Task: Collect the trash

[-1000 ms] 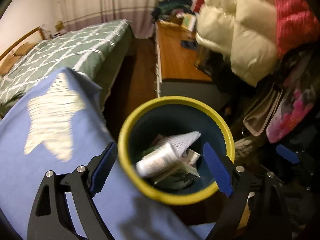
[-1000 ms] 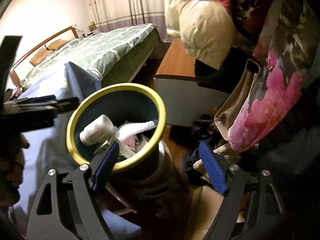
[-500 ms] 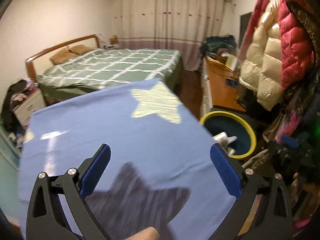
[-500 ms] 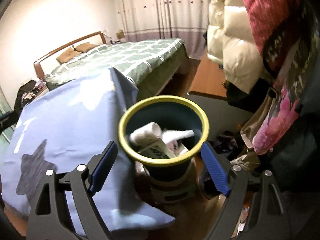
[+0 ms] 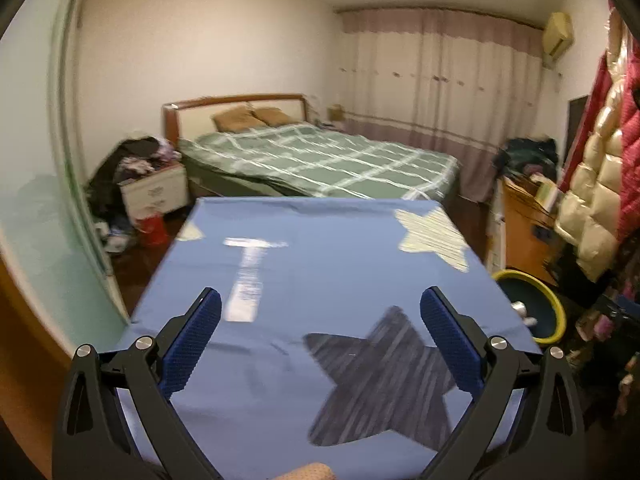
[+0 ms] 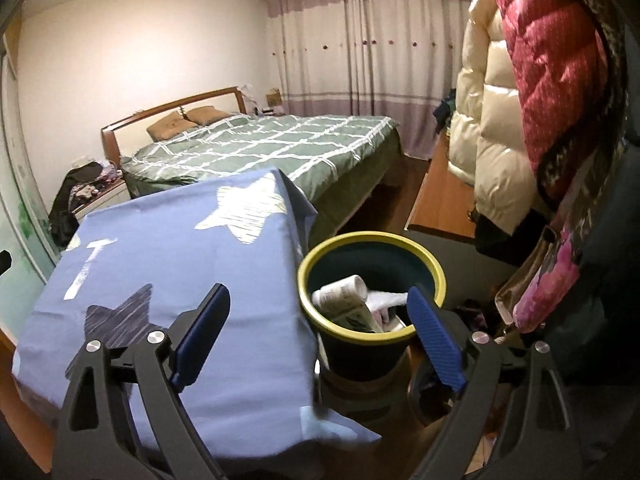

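Both tools were held above the bench (image 5: 320, 264), which was covered by a blue cloth printed with stars. The left tool (image 5: 320, 340) was spread wide, with nothing between its blue pads, and hung over the dark star on the cloth. The right tool (image 6: 320, 336) was likewise spread and empty, and was positioned over the right edge of the bench, with one pad above the cloth and the other above the bin (image 6: 370, 288). The bin, dark with a yellow rim, stood on the floor just beside the right edge of the bench. Inside it a rolled paper item (image 6: 340, 294), a white tissue-like piece (image 6: 386, 300) and some printed packaging were visible. In the left wrist view only part of the bin rim (image 5: 556, 312) showed past the bench corner. No loose trash could be identified on the visible cloth; the pale marks on it appeared to be print and glare. The step in hand was judged to be a search between deposits, or the close of the task. The next move was judged to call for the bench and floor to be scanned for a remaining item, for one spread tool to be lowered around that item, and for the item to be pinched and carried to the bin.
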`<state>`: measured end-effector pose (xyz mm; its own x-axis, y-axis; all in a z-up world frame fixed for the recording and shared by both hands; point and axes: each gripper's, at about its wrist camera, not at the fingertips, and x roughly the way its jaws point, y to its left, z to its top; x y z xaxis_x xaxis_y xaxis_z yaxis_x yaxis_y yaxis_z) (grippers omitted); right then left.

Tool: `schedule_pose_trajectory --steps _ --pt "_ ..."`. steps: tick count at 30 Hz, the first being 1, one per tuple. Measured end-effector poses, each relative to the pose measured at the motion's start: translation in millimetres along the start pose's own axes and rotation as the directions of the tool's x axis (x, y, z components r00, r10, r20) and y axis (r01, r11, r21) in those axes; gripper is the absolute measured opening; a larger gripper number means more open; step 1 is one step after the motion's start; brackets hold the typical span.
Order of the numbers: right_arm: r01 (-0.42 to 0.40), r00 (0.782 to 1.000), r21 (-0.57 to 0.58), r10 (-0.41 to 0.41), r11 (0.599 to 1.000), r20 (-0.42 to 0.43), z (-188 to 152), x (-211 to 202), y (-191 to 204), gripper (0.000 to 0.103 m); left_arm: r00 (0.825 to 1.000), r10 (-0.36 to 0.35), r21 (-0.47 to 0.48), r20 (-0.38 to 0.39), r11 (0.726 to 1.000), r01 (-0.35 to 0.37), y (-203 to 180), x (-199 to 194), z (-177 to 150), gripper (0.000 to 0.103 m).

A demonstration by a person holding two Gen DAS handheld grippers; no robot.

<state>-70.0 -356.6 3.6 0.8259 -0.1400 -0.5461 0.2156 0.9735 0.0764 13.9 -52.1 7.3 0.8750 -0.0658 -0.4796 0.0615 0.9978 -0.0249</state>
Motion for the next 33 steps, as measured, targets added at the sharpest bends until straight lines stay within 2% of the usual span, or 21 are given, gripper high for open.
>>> schedule_pose_trajectory --steps 1,3,8,14,33 --pt "-0.003 1.000 -0.002 0.003 1.000 0.002 -0.3 -2.2 0.9 0.086 0.999 0.037 0.005 0.015 0.999 -0.037 3.7 -4.5 -4.0 0.098" --pt "-0.008 1.000 -0.008 0.008 1.000 0.010 -1.4 -7.1 4.0 0.087 0.998 0.055 0.007 0.014 0.998 -0.055 5.8 -6.6 -9.1 0.098" --pt "-0.005 1.000 -0.023 0.005 1.000 0.027 -3.1 -16.7 13.3 0.088 0.999 0.052 -0.008 -0.012 0.999 -0.052 10.5 -8.0 -18.6 0.098" --pt "-0.007 1.000 -0.023 0.007 1.000 0.026 -1.8 -16.7 15.0 0.089 0.998 0.062 -0.025 0.001 0.998 -0.062 12.4 -8.9 -16.4 0.098" --pt "-0.018 1.000 -0.016 0.018 1.000 0.013 -1.8 -11.8 14.0 0.089 0.998 0.058 -0.003 -0.004 0.998 -0.058 2.0 -12.9 -14.8 0.098"
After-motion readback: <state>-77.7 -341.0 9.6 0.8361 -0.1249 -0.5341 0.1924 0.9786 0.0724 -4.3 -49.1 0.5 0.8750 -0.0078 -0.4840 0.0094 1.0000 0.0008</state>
